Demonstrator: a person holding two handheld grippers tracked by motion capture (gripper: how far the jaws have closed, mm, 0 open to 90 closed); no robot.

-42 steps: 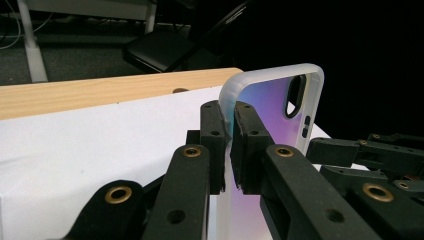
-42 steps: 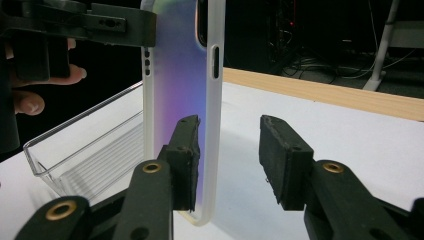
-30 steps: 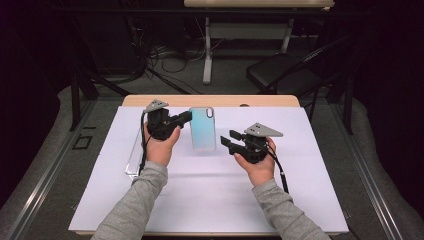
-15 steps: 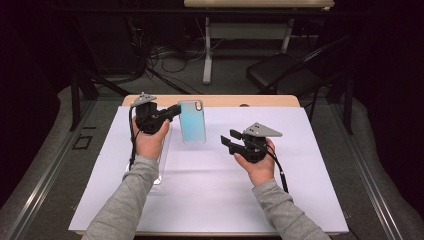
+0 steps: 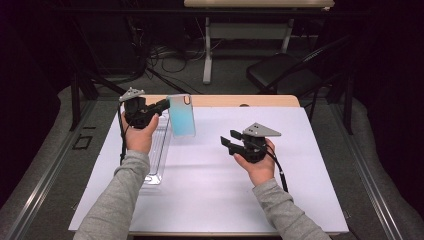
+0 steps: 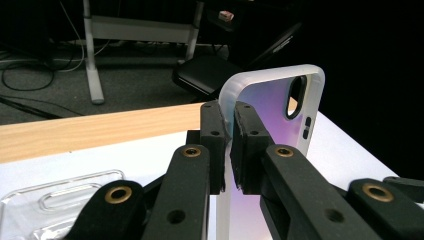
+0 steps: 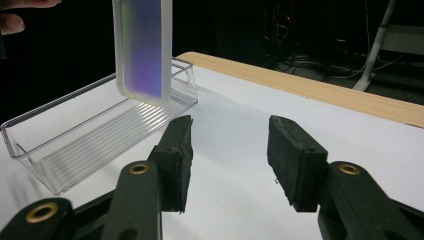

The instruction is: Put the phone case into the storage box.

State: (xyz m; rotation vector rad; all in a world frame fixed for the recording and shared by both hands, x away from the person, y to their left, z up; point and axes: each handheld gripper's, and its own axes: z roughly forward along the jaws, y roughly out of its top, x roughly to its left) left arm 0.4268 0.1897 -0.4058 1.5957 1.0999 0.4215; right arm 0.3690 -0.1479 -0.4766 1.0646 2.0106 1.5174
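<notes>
Where our sleeves enter the high view at its lower edge, both forearms are cut off, and the near end of the clear plastic tray (image 5: 156, 150) is partly hidden behind our left arm. Our right hand-held gripper (image 5: 231, 144) hovers over the white sheet (image 5: 215, 190) on the worktop (image 5: 225, 100), its jaws parted with nothing between them. In the right gripper view the tray lies beyond its left jaw, and the top of the phone case (image 7: 143, 47) is cut off by the upper edge. Farther off, our left hand-held gripper (image 5: 164, 105) is clamped on one long edge of the phone case (image 5: 182, 115), holding it upright in the air above the far end of the tray, clear of the sheet. In the left gripper view the jaws cover the case's lower part, and we make out a camera cut-out near its top corner. Behind the worktop we see a dark chair (image 5: 280, 75) and loose cables (image 5: 165, 55) on the floor, dim and hard to read
</notes>
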